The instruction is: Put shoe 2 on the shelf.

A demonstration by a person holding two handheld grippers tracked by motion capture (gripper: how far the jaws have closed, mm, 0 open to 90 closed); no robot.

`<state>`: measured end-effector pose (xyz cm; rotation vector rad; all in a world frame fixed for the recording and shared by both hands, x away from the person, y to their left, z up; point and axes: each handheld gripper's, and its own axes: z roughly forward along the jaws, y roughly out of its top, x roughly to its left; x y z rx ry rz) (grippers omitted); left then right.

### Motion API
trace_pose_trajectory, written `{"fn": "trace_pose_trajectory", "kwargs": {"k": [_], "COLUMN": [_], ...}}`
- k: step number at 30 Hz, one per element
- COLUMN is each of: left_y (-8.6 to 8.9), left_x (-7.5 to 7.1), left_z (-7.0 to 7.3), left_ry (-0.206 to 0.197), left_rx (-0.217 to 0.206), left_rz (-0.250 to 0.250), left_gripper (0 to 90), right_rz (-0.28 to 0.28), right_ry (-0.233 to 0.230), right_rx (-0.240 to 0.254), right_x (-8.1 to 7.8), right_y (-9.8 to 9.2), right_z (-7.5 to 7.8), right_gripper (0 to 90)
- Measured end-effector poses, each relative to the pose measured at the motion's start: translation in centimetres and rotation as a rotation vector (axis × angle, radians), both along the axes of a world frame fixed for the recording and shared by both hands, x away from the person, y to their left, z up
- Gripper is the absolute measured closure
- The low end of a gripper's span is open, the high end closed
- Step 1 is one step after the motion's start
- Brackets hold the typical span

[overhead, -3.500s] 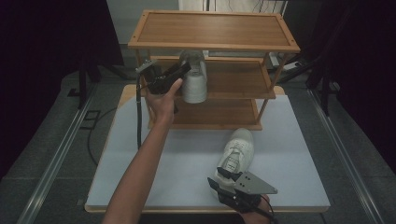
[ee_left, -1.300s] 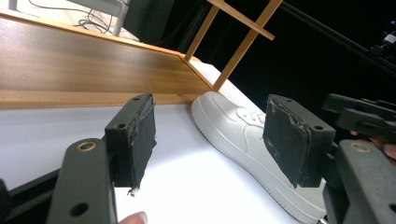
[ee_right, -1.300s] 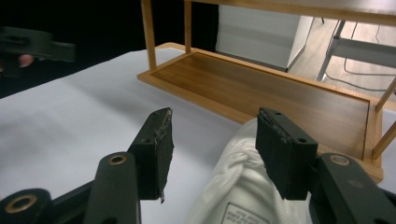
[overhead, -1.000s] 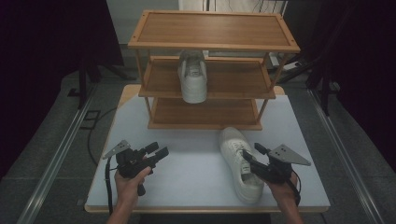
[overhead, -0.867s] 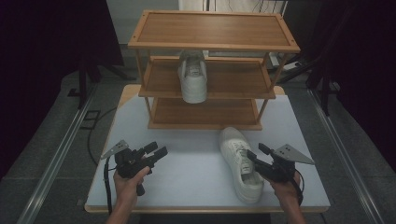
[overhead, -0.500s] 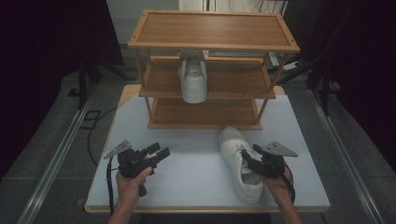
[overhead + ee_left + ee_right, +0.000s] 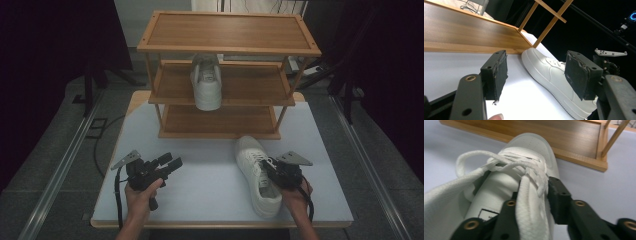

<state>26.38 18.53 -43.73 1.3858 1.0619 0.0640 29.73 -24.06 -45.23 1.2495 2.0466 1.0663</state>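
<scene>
A: Looking at the white sneaker (image 7: 258, 176) on the worktop (image 7: 210, 175), I see it in front of the wooden rack (image 7: 227, 75), near the right side, sole down. Its toe points away from me toward the rack's bottom shelf, heel toward the near edge, long axis running near to far with a slight lean to the left at the toe.

B: And my right hand-held gripper (image 7: 274, 172)?

A: Its jaws have just been closing, and they now pinch the sneaker's collar wall by the laces: one jaw inside the opening, the other against the outer side. In the right gripper view (image 7: 531, 197) the padded edge sits squeezed between them.

B: Hand pose?

A: My right hand (image 7: 295, 192) comes in from the near edge, gripper aimed forward and left into the shoe. The left hand-held gripper (image 7: 167, 164) is held low over the worktop, well apart from the sneaker, jaws spread wide with nothing between them, aimed right toward the shoe. A second white sneaker (image 7: 207, 82) lies on the rack's middle shelf.
</scene>
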Motion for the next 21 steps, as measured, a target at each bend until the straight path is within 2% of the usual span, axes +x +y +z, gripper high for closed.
{"fn": "trace_pose_trajectory", "kwargs": {"k": [2, 6, 10, 16, 21], "left_y": [0.0, 0.1, 0.2, 0.3, 0.5], "left_x": [0.0, 0.1, 0.2, 0.2, 0.2], "left_z": [0.0, -0.1, -0.2, -0.4, -0.2], "left_ry": [0.001, 0.005, 0.009, 0.021, 0.016], "left_rx": [-0.005, -0.009, -0.010, -0.020, -0.024], "left_rz": [0.000, 0.000, 0.001, 0.007, 0.008], "left_gripper": [34.4, 34.5, 34.6, 34.8, 34.9], "right_rz": [-0.007, -0.008, -0.020, -0.038, -0.021], "right_ry": [-0.008, -0.026, -0.038, -0.080, -0.104], "right_rx": [0.006, 0.063, 0.156, 0.195, 0.303], "right_x": [-0.1, -0.2, -0.5, -1.3, -2.0], "right_y": [-0.1, -0.8, -1.8, -1.8, -1.7], "right_z": [0.0, -0.2, -0.4, 0.2, 1.4], "right_gripper": [80.7, 83.3, 83.5, 83.4, 83.3]}}
